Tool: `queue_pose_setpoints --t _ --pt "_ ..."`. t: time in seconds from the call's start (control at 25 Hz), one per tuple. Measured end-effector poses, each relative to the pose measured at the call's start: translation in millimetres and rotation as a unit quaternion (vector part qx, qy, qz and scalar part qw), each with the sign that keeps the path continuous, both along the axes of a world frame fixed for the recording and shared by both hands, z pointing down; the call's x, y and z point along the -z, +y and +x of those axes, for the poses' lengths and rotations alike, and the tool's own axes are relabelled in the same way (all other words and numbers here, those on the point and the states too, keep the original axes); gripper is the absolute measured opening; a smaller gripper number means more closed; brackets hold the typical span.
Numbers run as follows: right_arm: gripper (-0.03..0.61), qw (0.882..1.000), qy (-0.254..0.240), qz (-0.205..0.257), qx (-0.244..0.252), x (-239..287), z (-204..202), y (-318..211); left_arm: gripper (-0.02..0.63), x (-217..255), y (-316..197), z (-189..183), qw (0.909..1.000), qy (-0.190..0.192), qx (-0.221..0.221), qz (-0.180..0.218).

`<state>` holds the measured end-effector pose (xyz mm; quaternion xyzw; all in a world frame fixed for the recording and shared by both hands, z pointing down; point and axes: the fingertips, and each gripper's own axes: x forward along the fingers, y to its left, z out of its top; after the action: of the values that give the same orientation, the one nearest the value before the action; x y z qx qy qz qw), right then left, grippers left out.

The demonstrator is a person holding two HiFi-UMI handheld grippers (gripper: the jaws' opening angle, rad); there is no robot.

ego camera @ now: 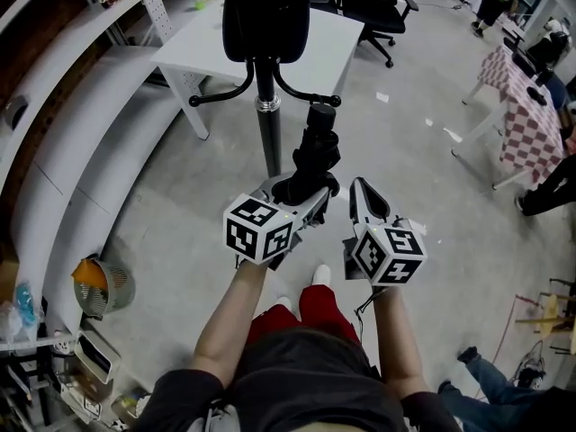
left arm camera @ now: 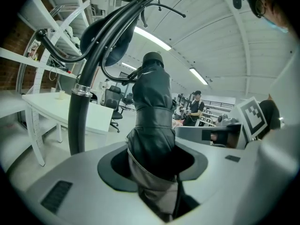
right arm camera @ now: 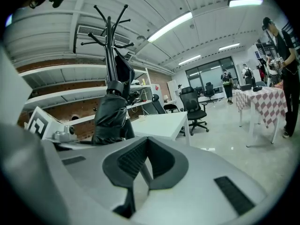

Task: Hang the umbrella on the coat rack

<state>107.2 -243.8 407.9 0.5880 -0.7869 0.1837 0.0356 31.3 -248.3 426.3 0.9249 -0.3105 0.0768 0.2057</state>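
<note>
Well, umbrella gripped, rack right ahead

Closest in, the left gripper (ego camera: 301,194) is clamped on the folded black umbrella (ego camera: 315,151), holding its lower end with the top upright, just short of the coat rack (ego camera: 268,138). The right gripper (ego camera: 363,192), a little farther from the rack, is pinched together on nothing, so one grip carries everything. The danger is that the tall top sways and knocks the curved hook arm (ego camera: 310,97) instead of catching on it. No strap or loop to hang it by is visible. Higher on the rack, a dark garment (ego camera: 265,7) crowds the hooks, and a nudge could slide it off. Behind the rack stands a white table (ego camera: 335,43).
</note>
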Motion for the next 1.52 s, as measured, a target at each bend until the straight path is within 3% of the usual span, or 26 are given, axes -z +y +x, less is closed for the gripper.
queue_pose_setpoints --t 0.64,1.52 --pt "0.017 0.999 0.012 -0.033 0.027 -26 -23 -8 0.193 -28 -15 -21 0.9988 -0.018 0.037 -0.028" --pt "0.017 0.998 0.016 -0.055 0.033 -49 -13 -14 0.195 -71 -27 -21 0.9946 -0.029 0.070 -0.071"
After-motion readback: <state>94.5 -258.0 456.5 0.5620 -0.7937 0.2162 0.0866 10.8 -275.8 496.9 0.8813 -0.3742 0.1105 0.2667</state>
